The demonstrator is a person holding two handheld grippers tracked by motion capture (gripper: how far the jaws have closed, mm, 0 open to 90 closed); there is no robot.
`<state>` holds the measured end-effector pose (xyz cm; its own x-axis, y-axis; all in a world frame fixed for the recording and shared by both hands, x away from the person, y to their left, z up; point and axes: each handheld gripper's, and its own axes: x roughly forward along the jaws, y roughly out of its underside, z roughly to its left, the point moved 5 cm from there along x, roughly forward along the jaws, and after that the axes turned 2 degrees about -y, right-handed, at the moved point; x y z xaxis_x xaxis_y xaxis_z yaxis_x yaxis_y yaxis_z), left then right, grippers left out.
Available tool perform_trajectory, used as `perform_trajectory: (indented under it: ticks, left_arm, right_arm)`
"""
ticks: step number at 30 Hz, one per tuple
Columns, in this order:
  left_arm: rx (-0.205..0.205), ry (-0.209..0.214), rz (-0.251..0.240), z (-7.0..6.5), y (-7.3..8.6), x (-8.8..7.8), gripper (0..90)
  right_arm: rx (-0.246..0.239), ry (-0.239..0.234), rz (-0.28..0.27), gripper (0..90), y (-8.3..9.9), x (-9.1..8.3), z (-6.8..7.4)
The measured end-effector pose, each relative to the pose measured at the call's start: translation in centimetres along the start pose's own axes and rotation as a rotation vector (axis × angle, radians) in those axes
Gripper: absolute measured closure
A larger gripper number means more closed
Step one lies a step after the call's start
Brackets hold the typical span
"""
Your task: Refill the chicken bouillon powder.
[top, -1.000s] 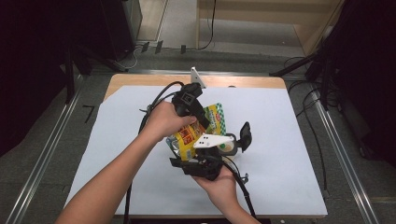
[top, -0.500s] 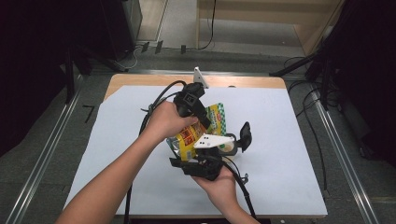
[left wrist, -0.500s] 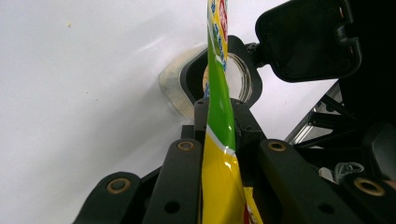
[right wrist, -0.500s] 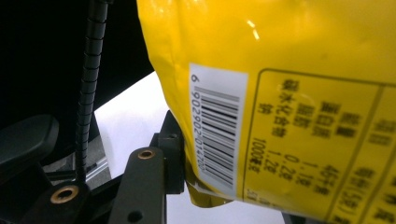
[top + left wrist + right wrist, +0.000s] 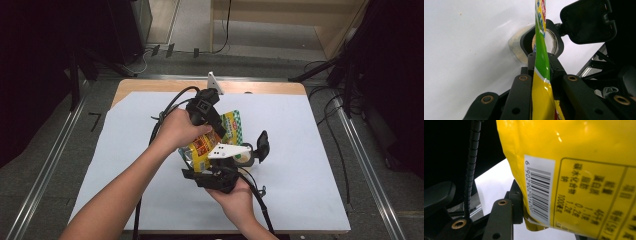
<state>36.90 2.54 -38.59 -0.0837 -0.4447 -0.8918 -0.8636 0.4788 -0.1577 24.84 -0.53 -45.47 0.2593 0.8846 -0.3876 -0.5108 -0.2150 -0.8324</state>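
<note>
We see yellow-green snack bag point(image 5: 212, 142) held up over middle of white table sheet point(image 5: 310, 165), between both grippers. L gripper point(image 5: 541, 62) at bag's far, green end: jaws nearly closed, pinching thin top edge. R gripper point(image 5: 212, 175) at bag's near end, jaws partway closed, clamped on bottom corner by barcode point(image 5: 540, 195). Clear container point(image 5: 524, 47) w/ black hinged lid point(image 5: 587, 21) sits on sheet just beyond bag, toward right edge.

White sheet point(image 5: 310, 165) over wooden table point(image 5: 150, 86), clear tape roll point(image 5: 244, 156), grey floor point(image 5: 55, 145).
</note>
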Motion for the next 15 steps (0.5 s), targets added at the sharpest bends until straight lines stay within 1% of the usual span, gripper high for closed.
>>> perform_trajectory:
  ticks: [11, 15]
  left_arm:
    - [-0.005, -0.006, -0.001, -0.08, -0.04, -0.02, 84.1]
    - [0.004, -0.003, 0.004, -0.13, -0.09, -0.09, 84.0]
  right_arm:
    - [0.002, -0.002, 0.001, 64.6, -0.03, -0.02, -0.04]
    - [0.001, -0.002, -0.004, 64.6, -0.07, -0.06, -0.06]
